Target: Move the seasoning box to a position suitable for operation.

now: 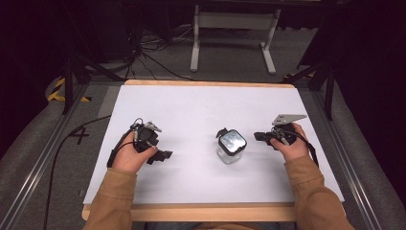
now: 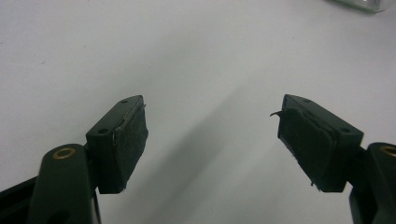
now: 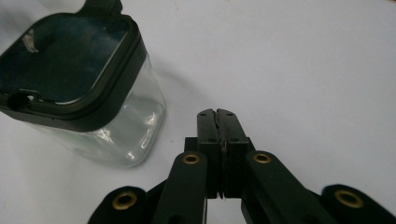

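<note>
One obstacle is seen on the table [image 1: 191, 103]: the jar [image 1: 231, 146], right of centre, just left of the right gripper [image 1: 260, 136]. Bare surface is left between the jar and the left gripper [image 1: 165, 155], and across the far half.

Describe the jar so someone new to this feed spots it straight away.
Look at the white table, right of its middle, just ahead of the right gripper. There stands the jar: a small, square, clear container with a black-rimmed lid. It is the sole loose item on the table, untouched by either gripper.
</note>
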Motion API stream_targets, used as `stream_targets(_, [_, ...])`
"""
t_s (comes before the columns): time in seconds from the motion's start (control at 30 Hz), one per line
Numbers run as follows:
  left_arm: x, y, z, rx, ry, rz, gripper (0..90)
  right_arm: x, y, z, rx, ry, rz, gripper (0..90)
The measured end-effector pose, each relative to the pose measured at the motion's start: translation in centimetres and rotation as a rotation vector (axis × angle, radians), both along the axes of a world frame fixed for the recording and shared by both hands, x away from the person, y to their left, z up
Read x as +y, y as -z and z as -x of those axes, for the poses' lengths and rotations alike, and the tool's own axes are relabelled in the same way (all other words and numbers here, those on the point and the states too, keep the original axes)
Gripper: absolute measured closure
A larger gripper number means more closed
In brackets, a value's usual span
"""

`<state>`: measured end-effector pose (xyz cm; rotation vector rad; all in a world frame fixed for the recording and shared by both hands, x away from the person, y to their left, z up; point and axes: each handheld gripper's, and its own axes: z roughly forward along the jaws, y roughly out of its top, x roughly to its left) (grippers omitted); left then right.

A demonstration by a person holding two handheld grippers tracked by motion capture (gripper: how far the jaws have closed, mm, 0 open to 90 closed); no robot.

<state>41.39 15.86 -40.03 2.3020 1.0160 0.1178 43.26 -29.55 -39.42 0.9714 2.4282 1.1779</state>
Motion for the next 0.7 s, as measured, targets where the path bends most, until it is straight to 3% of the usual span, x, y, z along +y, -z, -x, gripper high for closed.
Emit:
stream_targets(0.17, [-0.1, 0.0, 0.0, -0.001, 0.006, -0.002, 24.3, 0.3, 0.6, 0.0, -0.022, -0.019, -0.061, 89.5])
stream_targets(0.3, [-0.2, 0.1, 0.0, 0.003, 0.004, -0.005, 24.2, 0.6, 1.2, -0.2, 0.002, -0.058, -0.093, 88.9])
stream_targets(0.7, [-0.2, 0.1, 0.0, 0.006, 0.011, -0.01, 24.2, 2.3, 2.4, -0.2, 0.059, -0.158, -0.059, 88.7])
